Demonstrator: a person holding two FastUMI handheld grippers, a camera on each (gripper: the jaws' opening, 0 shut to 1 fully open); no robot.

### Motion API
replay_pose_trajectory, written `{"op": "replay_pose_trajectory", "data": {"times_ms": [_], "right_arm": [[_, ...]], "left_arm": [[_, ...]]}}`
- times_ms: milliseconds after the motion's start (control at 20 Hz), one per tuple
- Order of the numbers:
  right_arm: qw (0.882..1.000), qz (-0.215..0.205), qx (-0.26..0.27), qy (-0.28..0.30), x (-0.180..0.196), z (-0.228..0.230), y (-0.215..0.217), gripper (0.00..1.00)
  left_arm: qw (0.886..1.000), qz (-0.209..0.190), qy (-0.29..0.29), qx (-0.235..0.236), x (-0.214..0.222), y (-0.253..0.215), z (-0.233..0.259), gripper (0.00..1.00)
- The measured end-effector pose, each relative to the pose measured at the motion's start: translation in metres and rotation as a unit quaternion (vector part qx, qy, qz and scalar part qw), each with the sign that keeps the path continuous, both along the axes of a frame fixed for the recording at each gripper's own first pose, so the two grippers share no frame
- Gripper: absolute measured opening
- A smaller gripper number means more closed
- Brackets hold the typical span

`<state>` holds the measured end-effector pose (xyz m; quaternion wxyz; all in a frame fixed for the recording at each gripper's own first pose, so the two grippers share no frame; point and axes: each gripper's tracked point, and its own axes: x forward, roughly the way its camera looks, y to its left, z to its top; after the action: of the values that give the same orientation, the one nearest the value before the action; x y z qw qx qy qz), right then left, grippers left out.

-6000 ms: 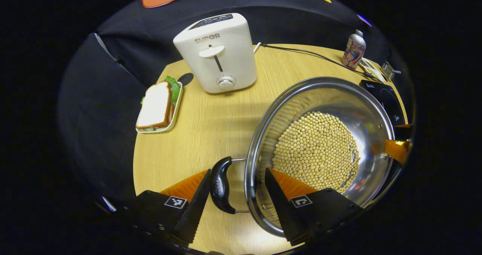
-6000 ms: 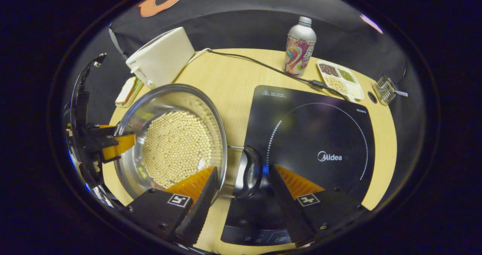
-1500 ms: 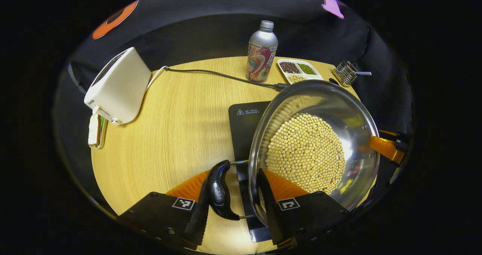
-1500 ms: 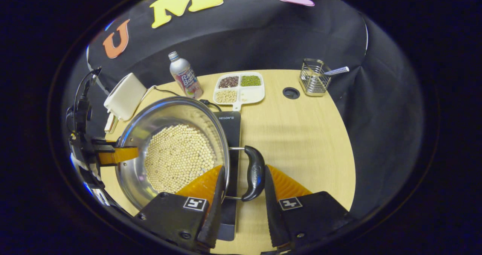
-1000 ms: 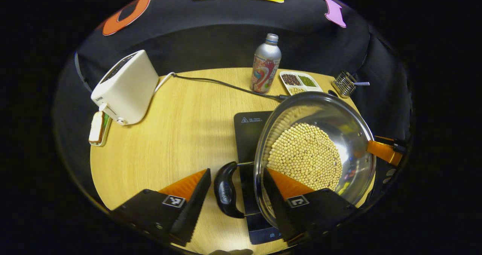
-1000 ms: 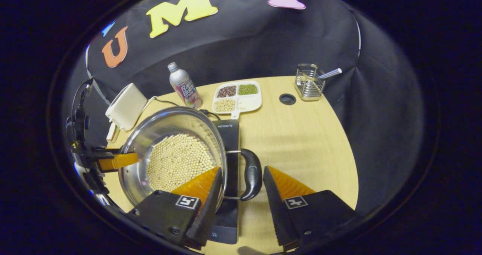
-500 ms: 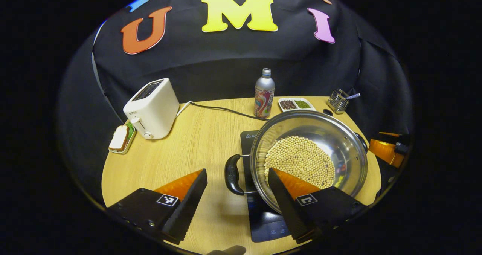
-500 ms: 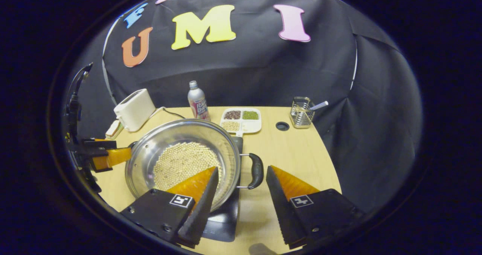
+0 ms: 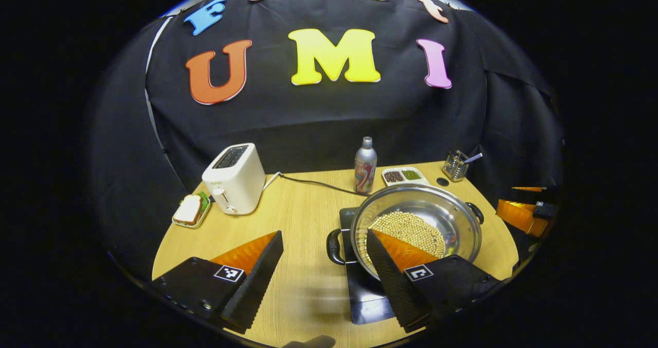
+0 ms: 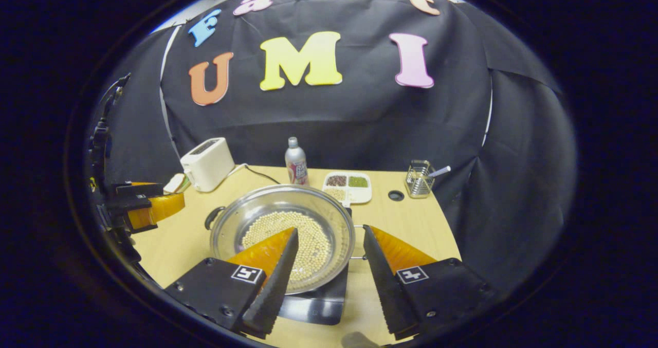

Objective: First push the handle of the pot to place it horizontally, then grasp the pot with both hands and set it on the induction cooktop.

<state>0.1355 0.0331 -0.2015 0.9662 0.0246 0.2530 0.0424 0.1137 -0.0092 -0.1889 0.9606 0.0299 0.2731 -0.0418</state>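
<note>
A steel pot [image 9: 437, 209] with pale beans in it sits on the black induction cooktop [image 9: 365, 296]. Its two black handles stick out sideways, one on the left [image 9: 333, 246] and one on the right [image 9: 475, 212]. My left gripper [image 9: 324, 235] hangs open, back from and above the left handle, touching nothing. In the right gripper view the pot [image 10: 267, 204] rests on the cooktop [image 10: 313, 304], and my right gripper [image 10: 330, 230] is open and raised above the pot's right edge, holding nothing. Each gripper appears at the edge of the other's view [image 9: 522, 214] [image 10: 149, 206].
On the wooden table [image 9: 288, 219] stand a white toaster [image 9: 234, 178], a sandwich on a small plate [image 9: 191, 210], a metal bottle [image 9: 365, 165], a divided dish of grains [image 9: 403, 176] and a wire holder [image 9: 455, 165]. A black cable [image 9: 313, 183] runs to the cooktop.
Both grippers were shut on the pot's handles over the cooktop; they have since opened, let go and drawn up and back. The pot stays on the cooktop.
</note>
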Motion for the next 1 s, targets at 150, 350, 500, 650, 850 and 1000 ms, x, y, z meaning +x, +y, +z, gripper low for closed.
{"op": "replay_pose_trajectory", "data": {"times_ms": [150,350,500,650,850,1000], "right_arm": [[0.999,0.004,-0.008,-0.040,-0.012,0.039,0.009,0.83],[0.995,0.003,-0.019,-0.103,-0.031,0.102,0.016,0.93],[0.986,-0.009,-0.024,-0.162,-0.049,0.158,0.020,0.96],[0.975,-0.011,-0.016,-0.222,-0.075,0.219,0.028,0.99],[0.962,-0.012,0.003,-0.273,-0.101,0.273,0.036,0.99],[0.959,-0.020,0.013,-0.281,-0.113,0.285,0.033,0.99]], "left_arm": [[0.999,-0.004,-0.037,-0.005,-0.014,0.004,0.037,0.97],[0.995,-0.006,-0.095,-0.008,-0.028,0.014,0.096,0.97],[0.989,-0.003,-0.151,-0.008,-0.040,0.026,0.142,0.97],[0.980,0.005,-0.200,-0.012,-0.057,0.039,0.188,0.97],[0.969,0.016,-0.245,-0.028,-0.078,0.058,0.230,0.96],[0.957,0.035,-0.286,-0.028,-0.094,0.079,0.257,0.96]]}}
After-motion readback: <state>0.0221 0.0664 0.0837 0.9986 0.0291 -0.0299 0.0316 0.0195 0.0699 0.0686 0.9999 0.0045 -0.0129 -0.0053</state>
